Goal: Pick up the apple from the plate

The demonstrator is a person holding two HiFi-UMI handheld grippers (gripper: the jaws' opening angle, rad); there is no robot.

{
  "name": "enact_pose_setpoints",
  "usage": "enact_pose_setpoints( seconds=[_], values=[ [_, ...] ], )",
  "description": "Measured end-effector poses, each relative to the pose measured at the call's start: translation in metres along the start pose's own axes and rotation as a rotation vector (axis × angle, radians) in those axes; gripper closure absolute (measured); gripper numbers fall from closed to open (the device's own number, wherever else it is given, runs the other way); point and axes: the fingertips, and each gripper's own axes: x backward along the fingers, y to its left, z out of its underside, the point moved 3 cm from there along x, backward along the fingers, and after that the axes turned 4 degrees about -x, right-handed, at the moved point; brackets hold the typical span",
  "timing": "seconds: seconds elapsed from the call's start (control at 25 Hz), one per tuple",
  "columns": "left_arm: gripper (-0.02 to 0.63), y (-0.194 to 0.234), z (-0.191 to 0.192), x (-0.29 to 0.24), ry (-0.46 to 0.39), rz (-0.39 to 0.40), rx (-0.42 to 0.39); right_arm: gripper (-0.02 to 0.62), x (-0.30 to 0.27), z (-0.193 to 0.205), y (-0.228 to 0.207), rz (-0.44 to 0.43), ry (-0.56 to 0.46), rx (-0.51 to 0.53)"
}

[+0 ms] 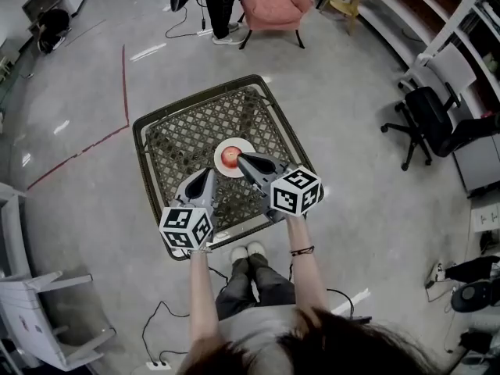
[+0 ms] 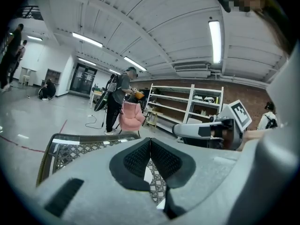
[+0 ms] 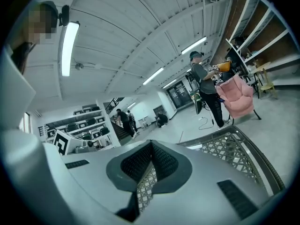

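Observation:
A red apple (image 1: pixel 230 156) lies on a small white plate (image 1: pixel 222 164) in the middle of a low table with a woven lattice top (image 1: pixel 183 135). My right gripper (image 1: pixel 240 157) is shut with nothing in it, and its tip is right beside the apple's right side. Just left of the plate and nearer the person, my left gripper (image 1: pixel 209 172) is also shut and empty. In the left gripper view the pads (image 2: pixel 161 159) meet over the lattice, with the right gripper (image 2: pixel 206 128) off to the right. The right gripper view shows its pads (image 3: pixel 161 162) closed above the table (image 3: pixel 225 144). Neither gripper view shows the apple.
A pink armchair (image 1: pixel 273 2) and a standing person (image 1: pixel 223 6) are beyond the table. A black office chair (image 1: pixel 430 119) stands at the right, a white chair (image 1: pixel 39 311) at the lower left. Cables (image 1: pixel 156 326) run over the floor near the person's feet.

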Motion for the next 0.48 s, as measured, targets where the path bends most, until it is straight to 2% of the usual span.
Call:
enact_pose_setpoints(
  seconds=[0.48],
  values=[
    [0.594, 0.015, 0.029, -0.042, 0.070, 0.032, -0.033, 0.586, -0.019, 0.023, -0.051, 0.037, 0.067, -0.002]
  ],
)
